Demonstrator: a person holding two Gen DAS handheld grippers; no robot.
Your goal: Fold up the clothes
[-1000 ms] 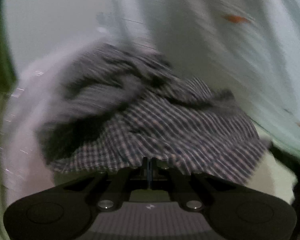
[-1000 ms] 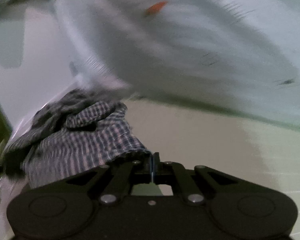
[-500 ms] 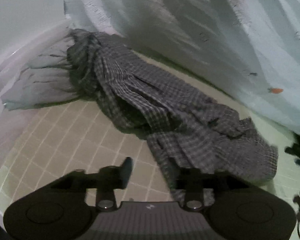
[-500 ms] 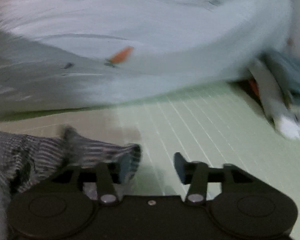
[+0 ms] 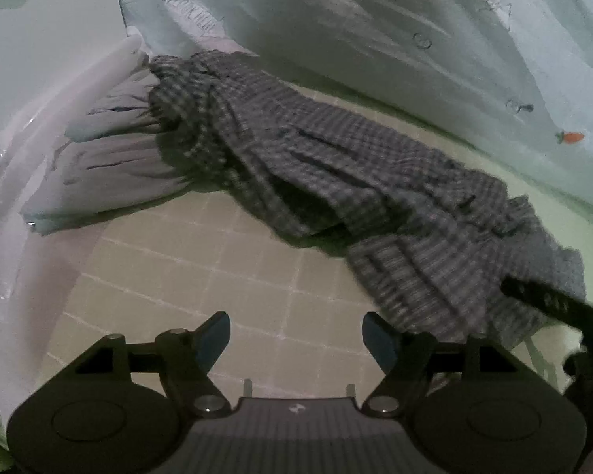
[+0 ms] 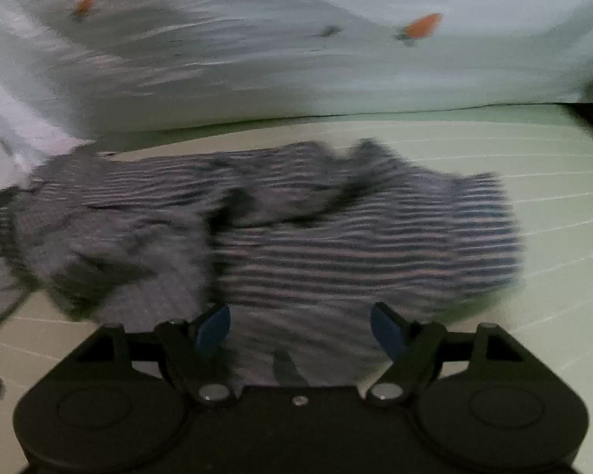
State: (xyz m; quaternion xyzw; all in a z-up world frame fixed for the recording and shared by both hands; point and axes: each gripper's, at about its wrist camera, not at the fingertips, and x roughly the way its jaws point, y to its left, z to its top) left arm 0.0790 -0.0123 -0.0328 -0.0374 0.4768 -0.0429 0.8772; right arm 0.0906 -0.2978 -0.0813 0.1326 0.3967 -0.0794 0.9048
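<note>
Two big soft things fill most of what I see. The biggest is a pale sheet (image 5: 375, 19) with little orange carrots (image 5: 571, 137) printed on it. It hangs in folds along the far side, behind everything else. In my right view it (image 6: 296, 59) looks blurry.

Next is the mat (image 5: 201, 260) under it all. It is light green and tan, with thin lines that make squares.

On the mat lies the checked cloth (image 5: 355, 166). It is dark with small checks, and it is all bunched up and wrinkled, not folded. In my left view it runs from the far left corner down to the near right. Its far end lies on a light grey cloth (image 5: 110, 166) by the left edge. In my right view the checked cloth (image 6: 296, 229) is a blurry heap in the middle of the mat, right in front of me.

A dark bar (image 5: 553, 304) sticks in from the right over the near end of the checked cloth. I cannot tell what it is.

My left jaws (image 5: 296, 335) are wide and opening more. Only bare mat shows between them. The checked cloth is just beside the right finger.

My right jaws (image 6: 302, 328) are wide too, and opening more. The checked cloth shows between them, but the blue pads (image 6: 213, 330) do not press it.
</note>
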